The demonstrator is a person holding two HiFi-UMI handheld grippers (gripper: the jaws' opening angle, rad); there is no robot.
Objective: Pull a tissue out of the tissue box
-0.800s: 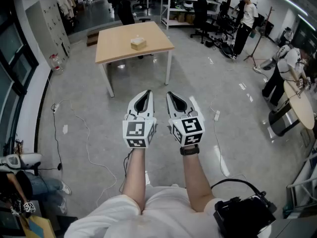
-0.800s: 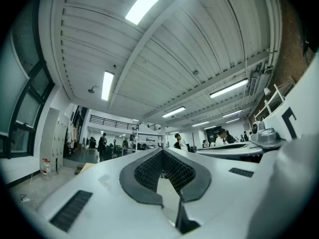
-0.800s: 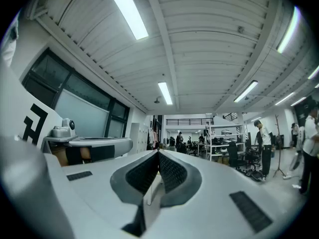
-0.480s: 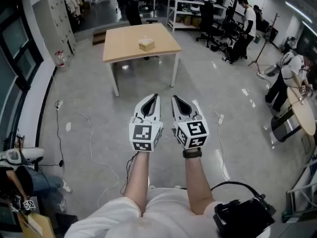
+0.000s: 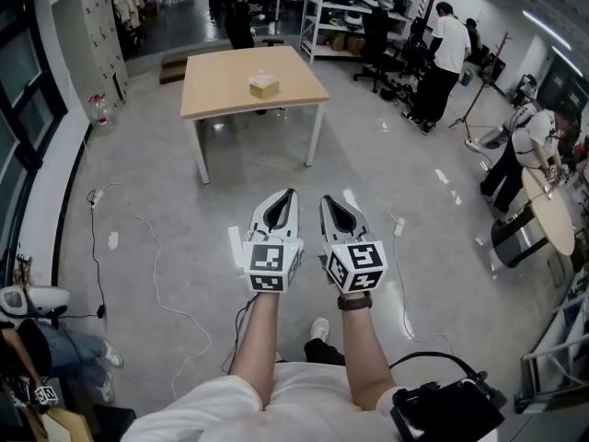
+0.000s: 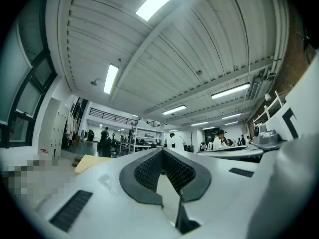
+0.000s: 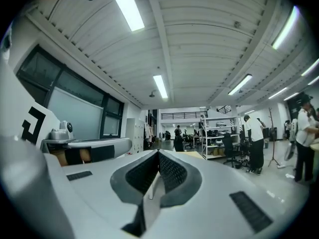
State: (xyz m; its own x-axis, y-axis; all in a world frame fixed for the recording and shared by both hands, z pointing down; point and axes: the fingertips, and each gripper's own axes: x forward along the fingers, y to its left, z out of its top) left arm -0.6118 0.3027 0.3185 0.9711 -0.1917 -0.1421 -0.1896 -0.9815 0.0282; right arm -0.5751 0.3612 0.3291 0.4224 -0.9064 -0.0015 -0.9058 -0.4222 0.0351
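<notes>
A small beige tissue box (image 5: pixel 263 86) stands on a light wooden table (image 5: pixel 221 86) far ahead across the grey floor. My left gripper (image 5: pixel 291 193) and right gripper (image 5: pixel 324 201) are held side by side, well short of the table, pointing toward it. Both are shut with nothing between the jaws. In the left gripper view the left gripper (image 6: pixel 162 151) shows its ribbed pads closed together, and a corner of the table (image 6: pixel 92 162) lies at the left. The right gripper (image 7: pixel 158 153) is likewise closed and empty, with the table's edge (image 7: pixel 193 155) just beyond its tip.
Cables (image 5: pixel 156 279) and a power strip (image 5: pixel 399 226) lie on the floor between me and the table. People (image 5: pixel 442 58) stand at the right near office chairs (image 5: pixel 375 40) and shelving (image 5: pixel 354 3). A round table (image 5: pixel 552 208) is at the far right, lockers (image 5: pixel 87 35) at the left.
Both grippers sit lower in the head view, still side by side and shut. The view has shifted a little and a shoe now shows below the arms.
</notes>
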